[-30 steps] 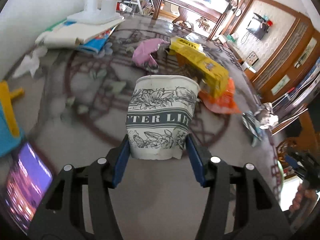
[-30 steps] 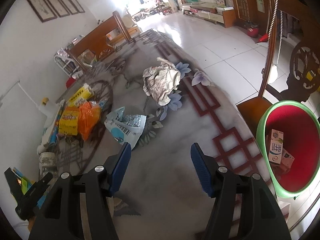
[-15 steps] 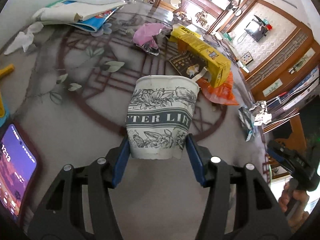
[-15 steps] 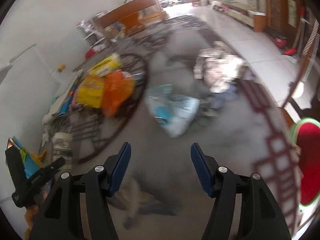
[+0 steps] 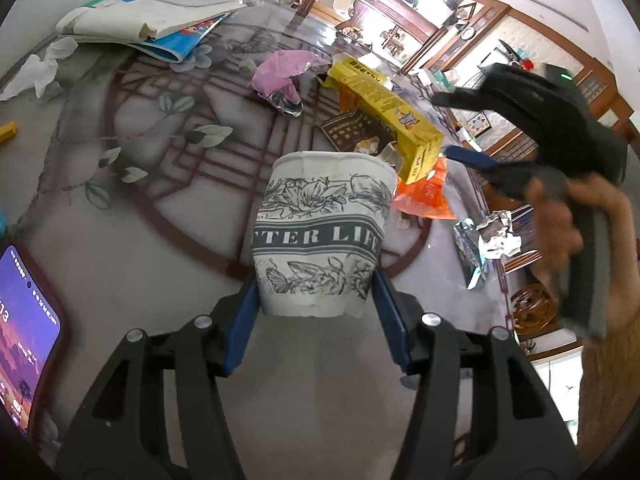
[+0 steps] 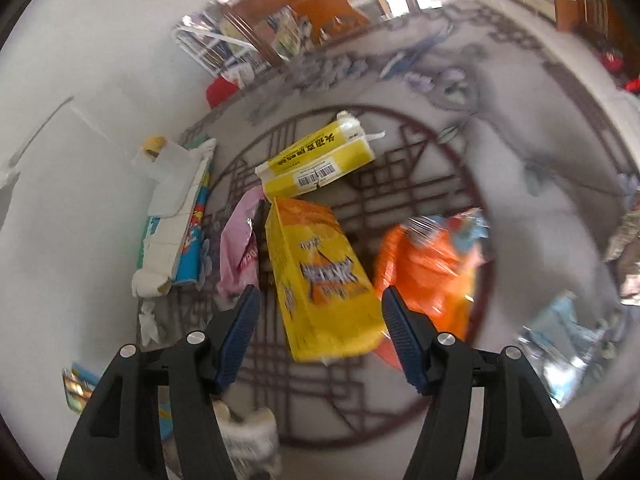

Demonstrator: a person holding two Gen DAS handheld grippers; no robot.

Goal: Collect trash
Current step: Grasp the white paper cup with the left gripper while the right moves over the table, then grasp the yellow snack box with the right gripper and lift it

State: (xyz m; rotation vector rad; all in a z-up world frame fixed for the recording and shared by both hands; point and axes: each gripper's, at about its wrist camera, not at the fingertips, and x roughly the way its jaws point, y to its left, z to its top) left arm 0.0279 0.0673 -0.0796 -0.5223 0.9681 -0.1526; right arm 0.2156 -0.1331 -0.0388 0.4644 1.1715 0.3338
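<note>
My left gripper (image 5: 318, 320) is shut on a white paper cup (image 5: 320, 232) with a dark flower print, held upright above the table. My right gripper (image 6: 320, 336) is open and empty, hovering over a yellow snack box (image 6: 320, 276); it also shows at the right of the left wrist view (image 5: 520, 128). A second yellow box (image 6: 316, 164) lies beyond it. An orange wrapper (image 6: 428, 268) lies right of the box, a pink wrapper (image 6: 236, 248) left of it. Both boxes (image 5: 384, 104), the orange wrapper (image 5: 424, 196), pink wrapper (image 5: 280, 72) and crumpled foil (image 5: 488, 240) show past the cup.
The table (image 5: 120, 208) has a patterned top. Books and papers (image 5: 148, 24) are stacked at its far left by the wall. A phone (image 5: 24, 328) with a lit screen lies near left. A silver-blue wrapper (image 6: 568, 340) lies at the right.
My right gripper has swung left from the table's right end to over the yellow box, entering the left wrist view. My left gripper has kept hold of the cup.
</note>
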